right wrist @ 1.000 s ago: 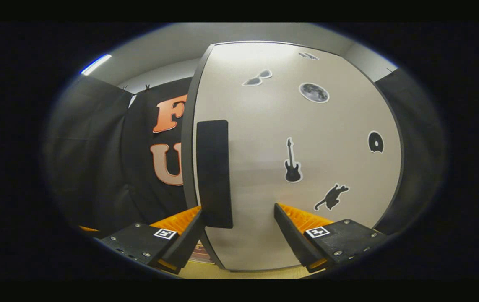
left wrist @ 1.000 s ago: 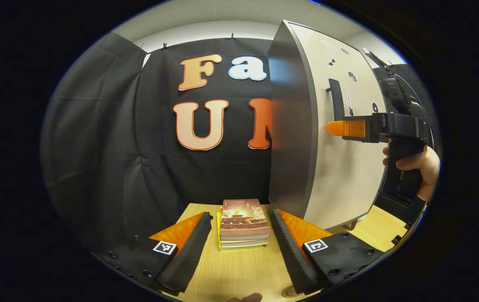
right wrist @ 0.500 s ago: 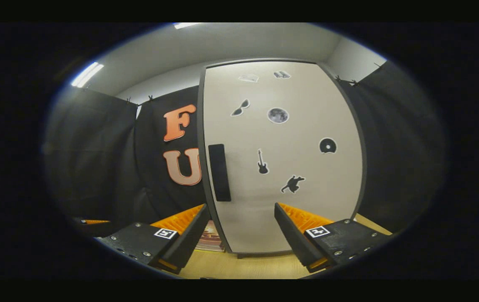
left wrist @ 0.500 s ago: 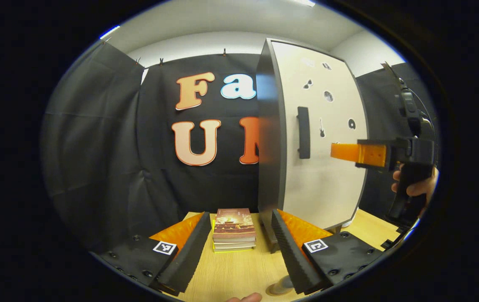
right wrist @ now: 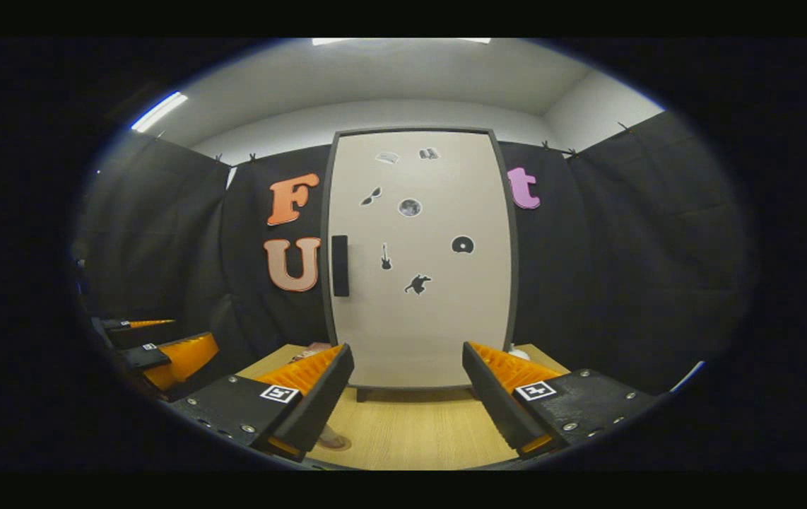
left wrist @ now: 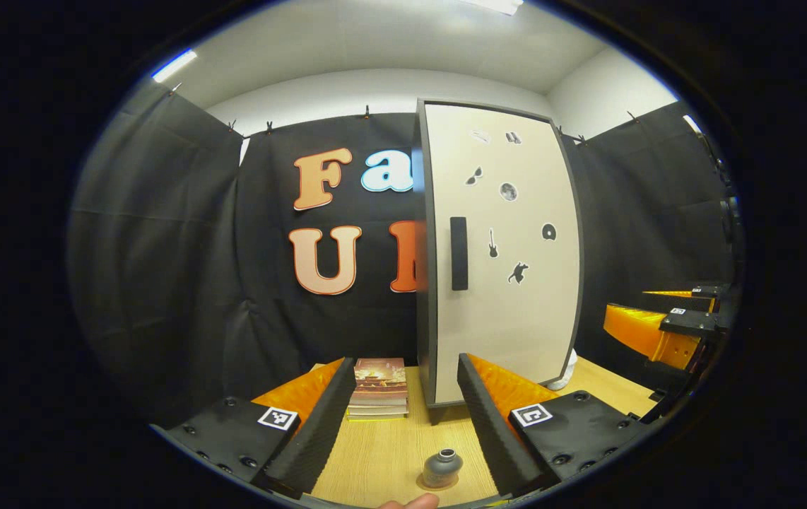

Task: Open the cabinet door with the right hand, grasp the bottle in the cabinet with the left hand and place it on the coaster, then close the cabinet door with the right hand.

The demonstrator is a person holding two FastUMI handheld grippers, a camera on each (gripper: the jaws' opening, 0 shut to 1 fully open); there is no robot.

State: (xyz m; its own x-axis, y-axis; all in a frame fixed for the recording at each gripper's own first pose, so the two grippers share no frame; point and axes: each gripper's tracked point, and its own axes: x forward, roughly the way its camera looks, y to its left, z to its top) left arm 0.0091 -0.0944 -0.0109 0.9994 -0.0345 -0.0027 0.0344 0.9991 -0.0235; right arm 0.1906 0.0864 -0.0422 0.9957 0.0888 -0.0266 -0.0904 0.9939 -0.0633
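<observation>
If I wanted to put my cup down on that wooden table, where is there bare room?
The widest bare stretch of table runs in front of the closed cabinet, back toward the camera. Another strip lies between the stack of books and the bottle on its coaster. It is crowded at the cabinet's left foot, beside the books, and right around the bottle.

So from the right gripper view, the cabinet door [right wrist: 421, 261] sits flush shut, straight ahead on the wooden table [right wrist: 410, 431]. Its dark handle [right wrist: 340, 266] runs upright along the left edge, with little stickers scattered over the pale panel. The right gripper [right wrist: 407, 396] hangs back from it, fingers spread wide with nothing between them. The left gripper [right wrist: 163, 346] pokes in at the far left, also well away from the door.
</observation>
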